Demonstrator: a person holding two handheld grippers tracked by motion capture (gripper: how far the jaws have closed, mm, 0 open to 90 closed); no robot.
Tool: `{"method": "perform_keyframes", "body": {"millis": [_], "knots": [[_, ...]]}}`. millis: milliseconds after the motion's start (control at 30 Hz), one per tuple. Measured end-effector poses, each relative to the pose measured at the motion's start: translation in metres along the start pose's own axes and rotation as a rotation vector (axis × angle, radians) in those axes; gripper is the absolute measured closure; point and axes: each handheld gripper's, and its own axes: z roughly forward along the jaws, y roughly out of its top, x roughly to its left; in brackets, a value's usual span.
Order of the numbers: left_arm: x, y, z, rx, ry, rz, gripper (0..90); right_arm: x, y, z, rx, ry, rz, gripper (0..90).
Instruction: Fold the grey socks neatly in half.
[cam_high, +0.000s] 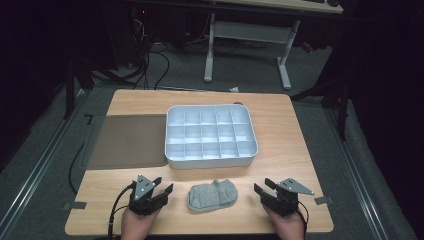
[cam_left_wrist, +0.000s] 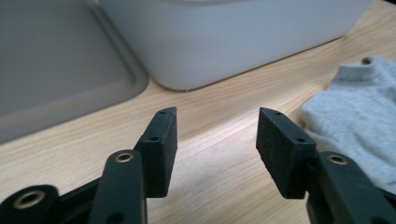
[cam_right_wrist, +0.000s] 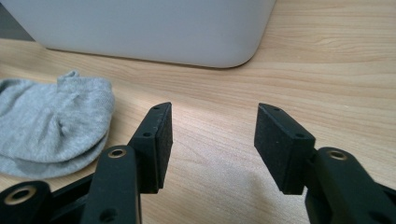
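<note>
Grey sock (cam_high: 212, 196) lies crosswise between the left gripper (cam_high: 161, 192) and right gripper (cam_high: 262, 190), both spread and empty, roughly equally near.

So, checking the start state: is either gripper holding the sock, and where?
Nothing is held. Left gripper and right gripper stand open, with the grey sock lying untouched between them.

Your grey ankle sock (cam_high: 212, 195) lies flat and slightly crumpled on the tabletop (cam_high: 280, 135), near its front edge, just in front of the white compartment tray (cam_high: 210, 159).
</note>
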Motion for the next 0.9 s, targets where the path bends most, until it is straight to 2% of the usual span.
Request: {"method": "perform_keyframes", "body": {"millis": [100, 233, 533, 767, 900], "knots": [[-0.001, 0.001, -0.001, -0.013, 0.0, 0.008, 46.5, 0.002, 0.0, 0.0, 0.002, 0.016, -0.002, 46.5], [0.001, 0.001, 0.002, -0.008, -0.018, -0.024, 45.8, 0.004, 0.0, -0.001, 0.004, 0.017, -0.005, 44.5], [-0.003, 0.001, 0.005, 0.024, -0.034, -0.015, 45.1, 0.007, 0.0, -0.006, 0.002, 0.016, -0.048, 44.6], [-0.004, 0.002, 0.004, 0.025, -0.039, -0.02, 44.3, 0.004, 0.001, -0.009, -0.003, 0.003, -0.035, 45.4], [-0.003, 0.002, 0.005, 0.027, -0.054, -0.04, 43.8, 0.005, 0.002, -0.01, -0.003, -0.008, -0.034, 45.4]]}}
